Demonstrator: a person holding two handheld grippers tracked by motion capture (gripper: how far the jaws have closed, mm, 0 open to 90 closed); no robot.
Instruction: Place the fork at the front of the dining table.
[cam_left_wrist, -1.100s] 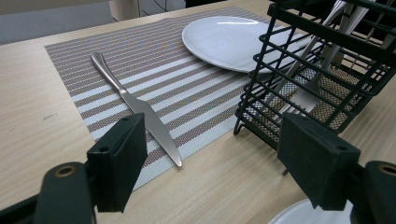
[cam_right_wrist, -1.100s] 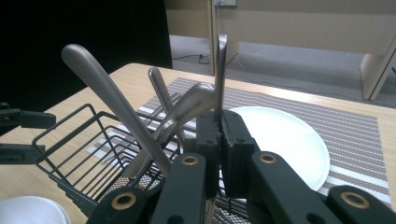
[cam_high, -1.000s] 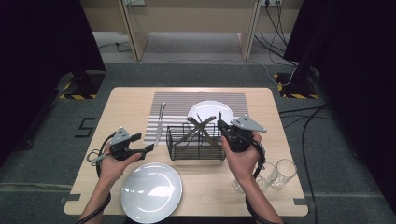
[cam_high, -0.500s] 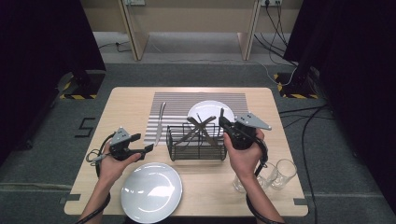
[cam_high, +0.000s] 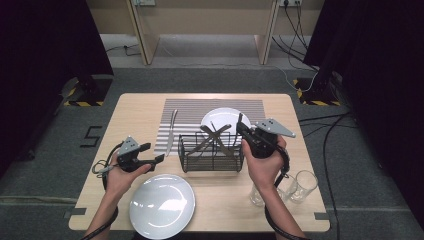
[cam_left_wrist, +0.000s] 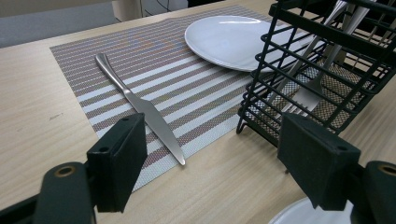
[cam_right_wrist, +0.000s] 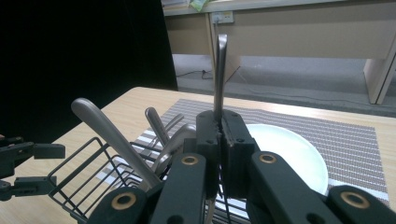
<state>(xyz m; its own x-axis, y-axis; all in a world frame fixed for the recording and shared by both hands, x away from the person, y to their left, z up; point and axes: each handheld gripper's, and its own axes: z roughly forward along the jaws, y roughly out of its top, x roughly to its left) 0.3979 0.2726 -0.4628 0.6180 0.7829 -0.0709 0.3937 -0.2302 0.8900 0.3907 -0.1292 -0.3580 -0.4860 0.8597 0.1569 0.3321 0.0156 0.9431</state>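
1. Now the right tool (cam_high: 241, 129) is clamped on the thin handle of a piece of cutlery (cam_right_wrist: 219, 70), which stands upright between its pressed-together jaws; which kind of utensil it is I cannot tell.
2. Just below and to the left of that tool sits the black wire caddy (cam_high: 210, 155), with more utensils (cam_high: 216, 139) leaning crossed inside it.
3. Beyond the right tool lies a white plate (cam_right_wrist: 289, 149) on the striped placemat (cam_high: 187, 112).
4. Meanwhile the left tool (cam_left_wrist: 210, 158) hangs with its jaws wide apart and nothing between them, low over the bench (cam_high: 135, 112).
5. Ahead of the left tool a table knife (cam_left_wrist: 140, 107) lies flat on the placemat, the caddy just to its right.
6. Near the left tool, toward the person, rests a second white plate (cam_high: 161, 205).
7. Two clear glasses (cam_high: 302, 186) stand by the right forearm.
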